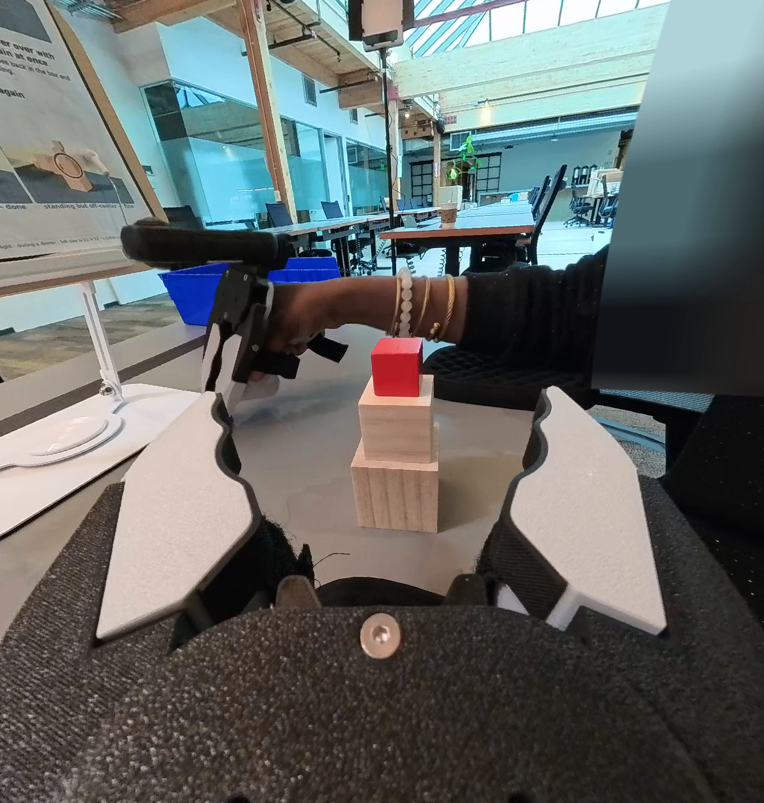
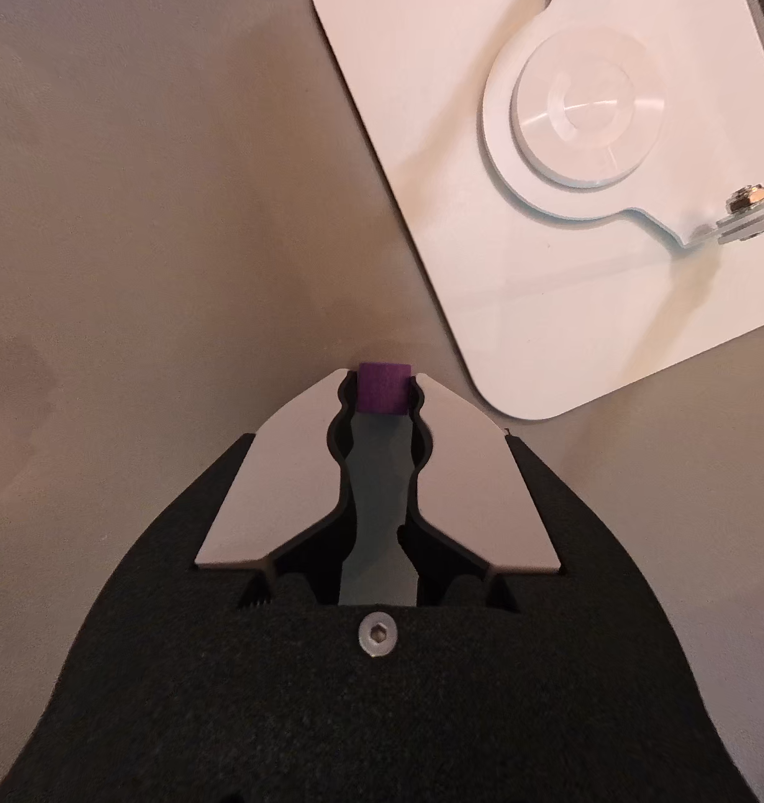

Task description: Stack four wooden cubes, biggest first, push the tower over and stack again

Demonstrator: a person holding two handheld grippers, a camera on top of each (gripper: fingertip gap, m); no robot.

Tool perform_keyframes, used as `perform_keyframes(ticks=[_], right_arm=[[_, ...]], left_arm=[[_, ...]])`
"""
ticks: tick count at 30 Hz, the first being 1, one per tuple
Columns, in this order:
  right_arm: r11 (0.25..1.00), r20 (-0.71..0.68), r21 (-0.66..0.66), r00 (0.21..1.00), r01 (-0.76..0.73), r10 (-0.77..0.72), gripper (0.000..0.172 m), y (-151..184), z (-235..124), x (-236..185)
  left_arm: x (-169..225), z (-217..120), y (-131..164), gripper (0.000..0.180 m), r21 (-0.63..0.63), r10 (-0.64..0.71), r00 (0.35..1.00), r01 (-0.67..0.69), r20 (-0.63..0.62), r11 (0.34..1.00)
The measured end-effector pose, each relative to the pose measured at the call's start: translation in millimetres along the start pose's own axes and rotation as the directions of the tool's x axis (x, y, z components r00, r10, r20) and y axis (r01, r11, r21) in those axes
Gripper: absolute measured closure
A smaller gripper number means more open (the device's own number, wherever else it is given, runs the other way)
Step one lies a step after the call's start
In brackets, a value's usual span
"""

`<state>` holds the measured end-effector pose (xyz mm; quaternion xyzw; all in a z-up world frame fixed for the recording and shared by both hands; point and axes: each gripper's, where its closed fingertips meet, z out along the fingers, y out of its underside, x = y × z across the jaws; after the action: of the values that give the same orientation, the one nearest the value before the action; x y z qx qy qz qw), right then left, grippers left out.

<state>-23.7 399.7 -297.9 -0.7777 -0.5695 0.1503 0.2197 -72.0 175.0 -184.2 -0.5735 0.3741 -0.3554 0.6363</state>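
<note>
Right gripper (image 2: 383, 393) nearly closed, pads pressed on small purple cube (image 2: 383, 388) at fingertips, low over table (image 2: 154, 217), white stand base (image 2: 589, 304) just beside to right. Left gripper (image 1: 384, 434) held wide open, empty; block stack w/ red cube (image 1: 396, 367) on top stood ahead, apart from fingers.

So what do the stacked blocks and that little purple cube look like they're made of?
Two lower blocks: pale unfinished wood, grain visible. Red cube: smooth and evenly coloured, probably painted wood. Purple cube, clamped in the right gripper: matte, slightly grainy, maybe foam or printed plastic.
</note>
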Motion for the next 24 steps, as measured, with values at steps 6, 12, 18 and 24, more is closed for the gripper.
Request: perform_keyframes(ticks=[6, 12, 18, 24], right_arm=[[0.997, 0.005, 0.053, 0.998, 0.058, -0.058, 0.15, -13.0, -30.8, -20.6], [0.984, 0.005, 0.103, 0.989, 0.145, -0.146, 0.15, -28.0, -81.1, -60.5], [0.96, 0.017, 0.105, 0.964, 0.26, -0.264, 0.15, -32.2, -124.0, -111.3], [0.926, 0.087, 0.097, 0.924, 0.364, -0.373, 0.15, -26.1, -142.3, -169.0]], left_arm=[[0.1, 0.1, -0.1, 0.052, 0.0, 0.002, 1.0, -0.002, 0.001, 1.0], [0.8, 0.9, 1.0, 0.052, -0.008, 0.009, 1.0, -0.009, 0.0, 1.0], [0.6, 1.3, 1.2, 0.052, -0.01, 0.01, 1.0, -0.01, 0.003, 1.0], [0.9, 1.8, 1.8, 0.052, -0.014, 0.013, 1.0, -0.013, 0.002, 1.0]])
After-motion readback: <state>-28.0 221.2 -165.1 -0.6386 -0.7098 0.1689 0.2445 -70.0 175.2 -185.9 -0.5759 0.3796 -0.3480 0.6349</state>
